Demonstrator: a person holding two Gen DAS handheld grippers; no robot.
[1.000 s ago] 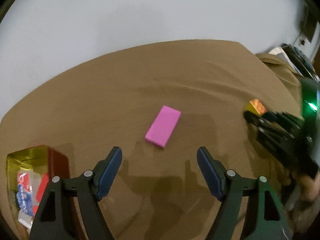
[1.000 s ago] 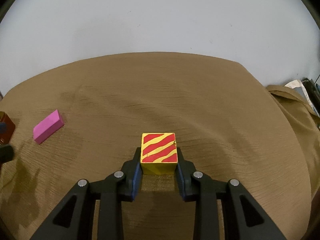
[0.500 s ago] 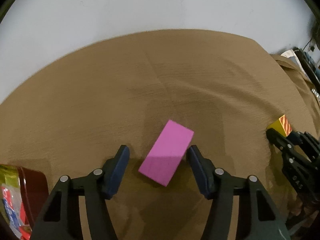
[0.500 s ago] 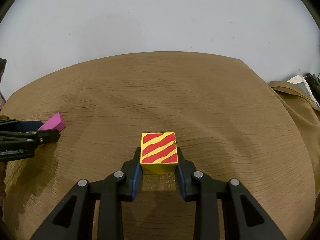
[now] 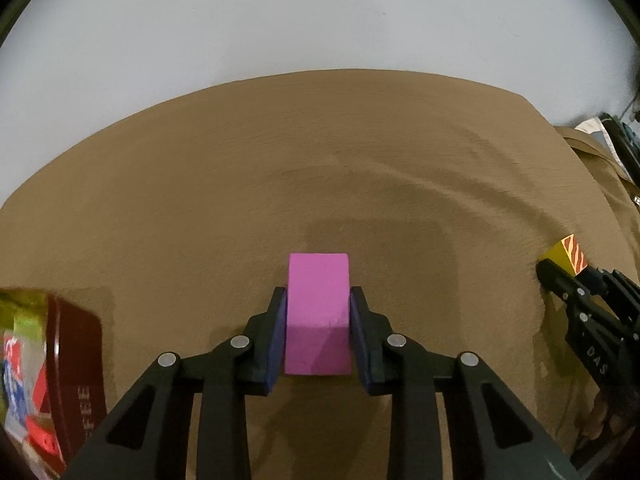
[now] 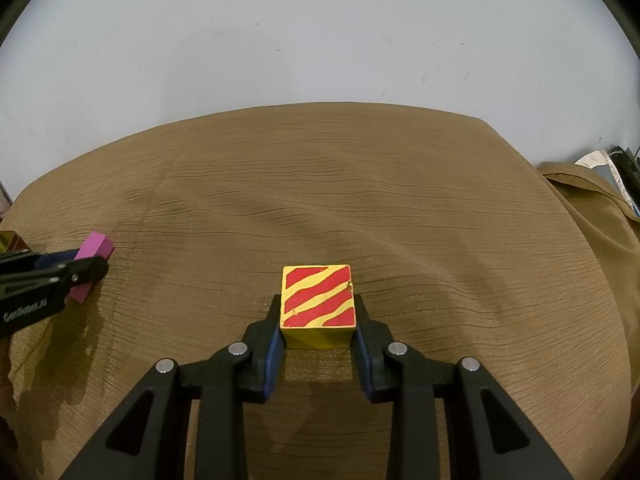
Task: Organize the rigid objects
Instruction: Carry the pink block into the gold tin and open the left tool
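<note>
Pink matte block (image 5: 318,312) pinched in just-closed left jaws, striped cube (image 6: 318,304) pinched in right jaws

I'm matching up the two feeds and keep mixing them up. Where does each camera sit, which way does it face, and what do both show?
Left wrist: on the left gripper, looking down along its fingers at the pink block they clamp; red tin at left.
Right wrist: on the right gripper, looking down along its fingers at the striped cube it clamps.
Shared: brown cloth, white wall, both blocks, and each other's gripper.
</note>
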